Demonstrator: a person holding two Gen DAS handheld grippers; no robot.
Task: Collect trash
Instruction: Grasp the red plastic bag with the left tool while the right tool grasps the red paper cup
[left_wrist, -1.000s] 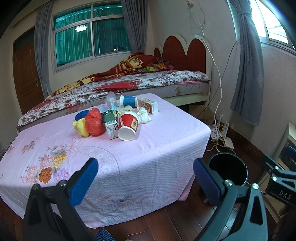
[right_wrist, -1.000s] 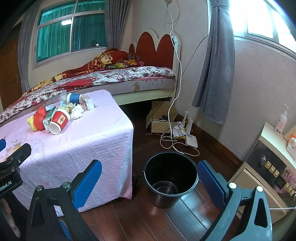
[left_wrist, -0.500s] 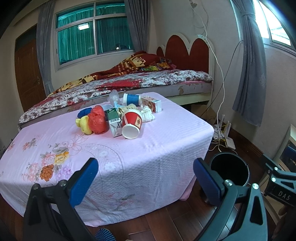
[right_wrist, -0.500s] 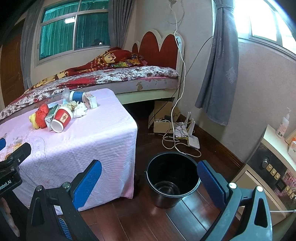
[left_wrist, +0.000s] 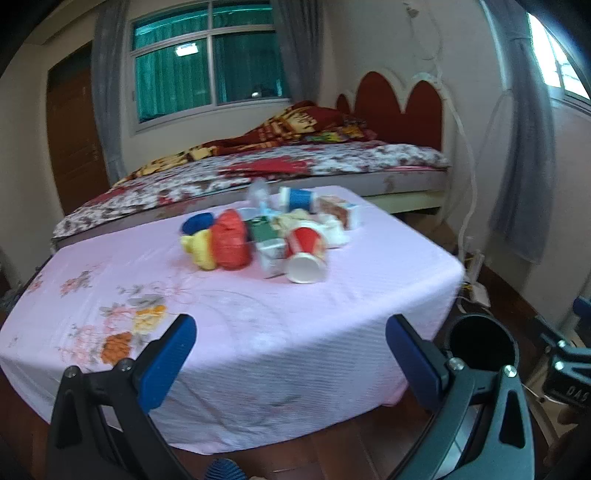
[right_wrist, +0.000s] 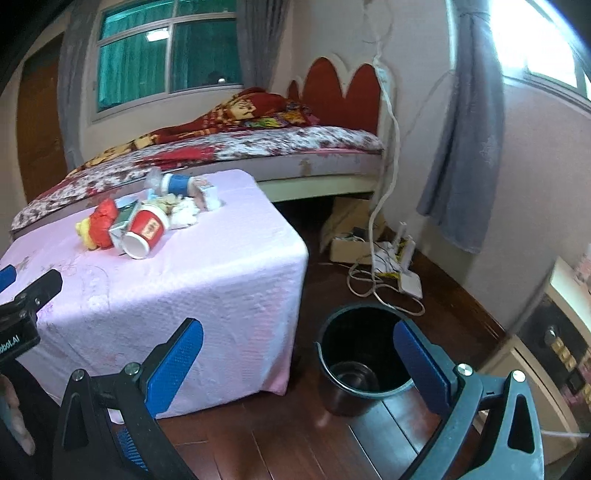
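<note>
A bed (left_wrist: 295, 166) is seen behind the pink table (left_wrist: 369, 280); a bucket (right_wrist: 364, 360) stands beside it. Trash (left_wrist: 266, 236) is heaped mid-table, a red cup (left_wrist: 304, 253) lying mouth toward the cameras. Left tool (left_wrist: 290, 354) and right tool (right_wrist: 297, 356) are held apart, empty.

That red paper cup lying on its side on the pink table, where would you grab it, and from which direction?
Grip the red paper cup across its red body, around mid-length, coming down from above with one finger on each flank. It lies tipped over with its white open mouth facing the near edge of the table, so its round sides are exposed. A carton crowds one side, so clearance there looks tight.
</note>
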